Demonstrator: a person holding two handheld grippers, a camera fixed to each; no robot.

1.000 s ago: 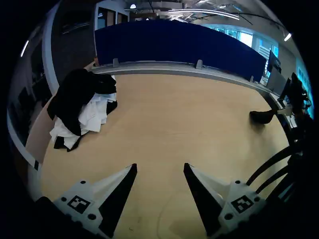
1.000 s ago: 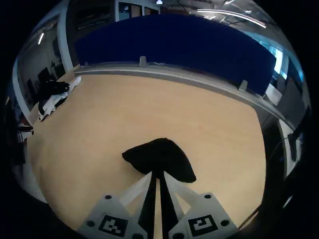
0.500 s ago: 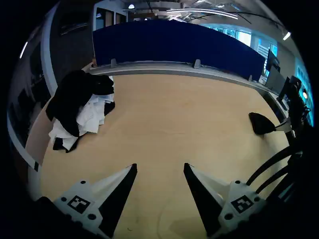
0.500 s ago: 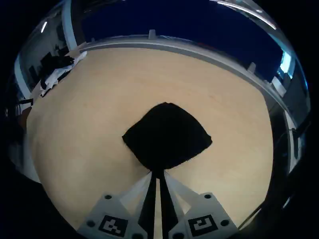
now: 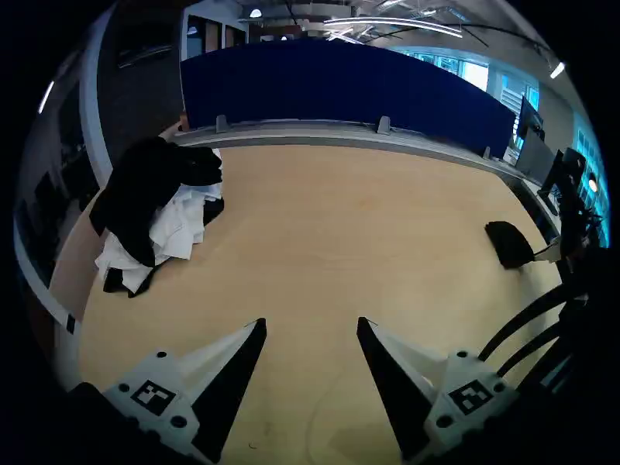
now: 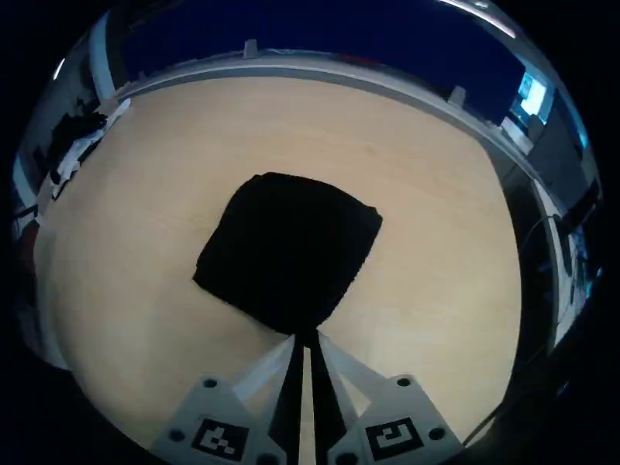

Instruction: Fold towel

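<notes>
At the centre of the right gripper view the black towel [image 6: 287, 248] shows as a folded square over the wooden table [image 6: 434, 194], its near corner pinched between the closed fingers of the right gripper [image 6: 308, 341]. It looks soft, light and limp, so it would likely sag from one corner and is better taken along a folded edge. Low in the left gripper view the left gripper [image 5: 310, 341] stands wide open and empty; no writing is legible, and the fingers carry square coded markers [image 5: 152, 395].
</notes>
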